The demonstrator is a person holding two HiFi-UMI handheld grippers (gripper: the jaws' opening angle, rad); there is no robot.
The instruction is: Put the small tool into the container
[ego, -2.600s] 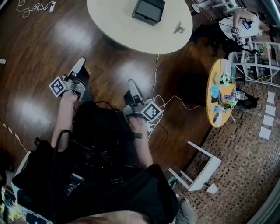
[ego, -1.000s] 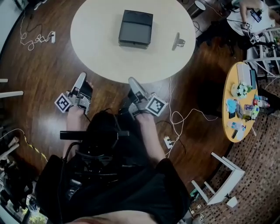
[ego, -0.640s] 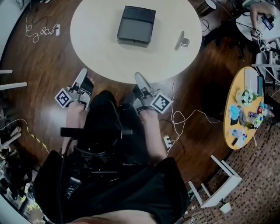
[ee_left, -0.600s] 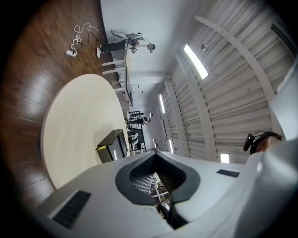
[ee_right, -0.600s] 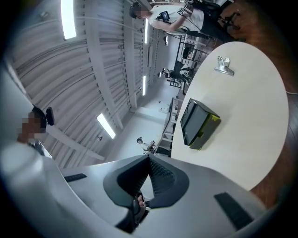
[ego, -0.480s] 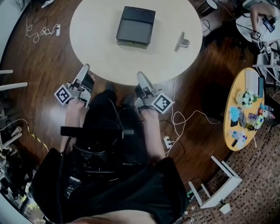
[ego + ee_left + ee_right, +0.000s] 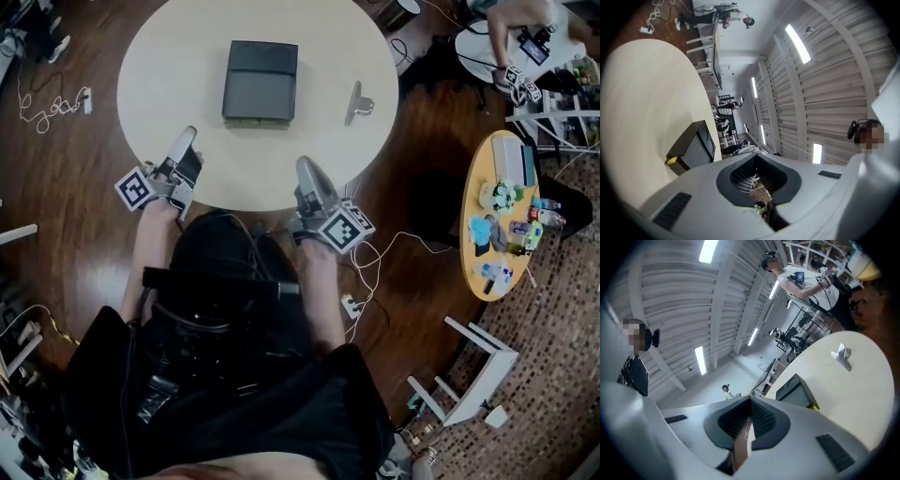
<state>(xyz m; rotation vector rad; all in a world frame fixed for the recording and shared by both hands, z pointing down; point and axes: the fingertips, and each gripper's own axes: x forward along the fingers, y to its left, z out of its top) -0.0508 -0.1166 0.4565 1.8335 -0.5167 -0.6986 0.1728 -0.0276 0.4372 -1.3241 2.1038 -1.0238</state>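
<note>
A dark rectangular container (image 7: 261,82) lies closed on the round cream table (image 7: 178,56). The small tool, a metal clip (image 7: 357,101), rests to its right near the table's right rim. My left gripper (image 7: 185,148) is shut and empty, its tip just over the near left edge of the table. My right gripper (image 7: 309,176) is shut and empty at the near edge, short of the clip. The left gripper view shows the left gripper (image 7: 758,161) and the container (image 7: 691,147) ahead. The right gripper view shows the right gripper (image 7: 750,401), the container (image 7: 794,390) and the clip (image 7: 841,356).
A small yellow table (image 7: 473,253) with several toys stands at the right. A white stool (image 7: 459,370) lies at lower right. Cables (image 7: 375,253) and a power strip (image 7: 349,305) lie on the wooden floor. A seated person (image 7: 516,37) is at the far right.
Both grippers have moved forward from over the floor to the table's near edge. The table, container and clip now sit closer in the head view. Both stay shut.
</note>
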